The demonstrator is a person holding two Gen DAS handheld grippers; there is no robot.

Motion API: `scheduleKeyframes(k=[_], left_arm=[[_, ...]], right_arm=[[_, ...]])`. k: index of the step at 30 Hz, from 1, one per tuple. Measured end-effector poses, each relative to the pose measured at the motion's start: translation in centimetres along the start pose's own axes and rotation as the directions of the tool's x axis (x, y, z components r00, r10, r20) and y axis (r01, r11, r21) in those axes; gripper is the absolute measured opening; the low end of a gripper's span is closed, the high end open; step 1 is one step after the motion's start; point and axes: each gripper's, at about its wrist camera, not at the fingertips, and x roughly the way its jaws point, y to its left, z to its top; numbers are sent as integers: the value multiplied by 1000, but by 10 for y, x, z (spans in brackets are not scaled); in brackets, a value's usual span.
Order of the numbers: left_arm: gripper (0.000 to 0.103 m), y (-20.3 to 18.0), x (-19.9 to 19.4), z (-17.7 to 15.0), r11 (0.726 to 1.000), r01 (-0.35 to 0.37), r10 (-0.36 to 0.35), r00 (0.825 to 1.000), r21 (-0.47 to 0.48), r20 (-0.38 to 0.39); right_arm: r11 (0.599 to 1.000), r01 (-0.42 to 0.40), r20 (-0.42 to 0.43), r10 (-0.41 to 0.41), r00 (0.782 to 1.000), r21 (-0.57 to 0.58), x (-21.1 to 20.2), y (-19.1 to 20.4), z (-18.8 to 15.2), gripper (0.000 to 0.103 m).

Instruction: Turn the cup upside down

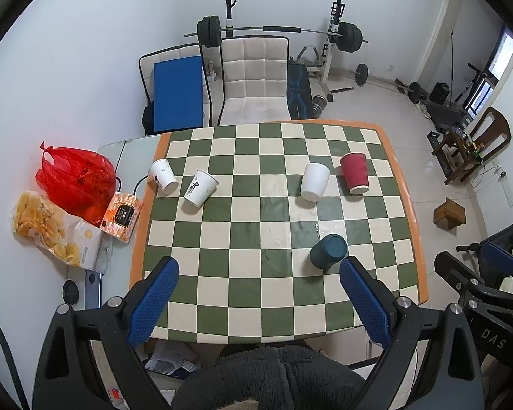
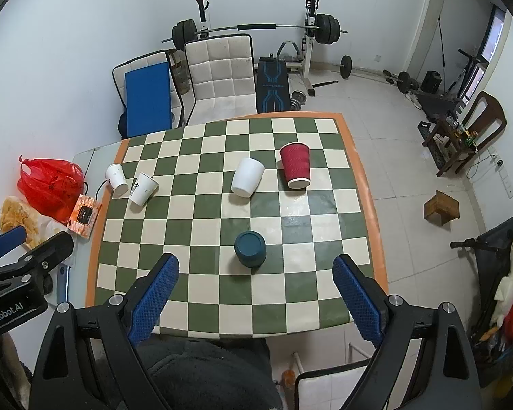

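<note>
Several cups stand on the checkered table point(image 1: 277, 311) point(image 2: 222, 311). A dark teal cup point(image 1: 328, 251) point(image 2: 250, 248) stands upside down near the front. A red ribbed cup point(image 1: 354, 173) point(image 2: 295, 165) and a plain white cup point(image 1: 314, 181) point(image 2: 247, 177) stand further back, rims down. Two printed white cups point(image 1: 163, 176) point(image 1: 200, 188) point(image 2: 117, 179) point(image 2: 143, 189) stand at the left edge. My left gripper point(image 1: 260, 275) is open and empty above the table's front. My right gripper point(image 2: 256, 270) is open and empty, the teal cup just beyond its fingertips.
A red plastic bag point(image 1: 75, 179), a bag of chips point(image 1: 51, 229) and an orange box point(image 1: 121, 217) lie on a side surface left of the table. White chairs point(image 1: 254, 78) and a barbell rack point(image 1: 277, 30) stand behind. A small wooden stool point(image 1: 449, 213) is on the floor right.
</note>
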Motion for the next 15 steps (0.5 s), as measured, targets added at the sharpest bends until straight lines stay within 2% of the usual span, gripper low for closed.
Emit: scheduleKeyframes(k=[15], left_arm=[[97,-4,3,-5,1000,0,0,1000,6,-5]], right_arm=[[1000,1,-7,-1,1000,-1,2,-17,-1,94]])
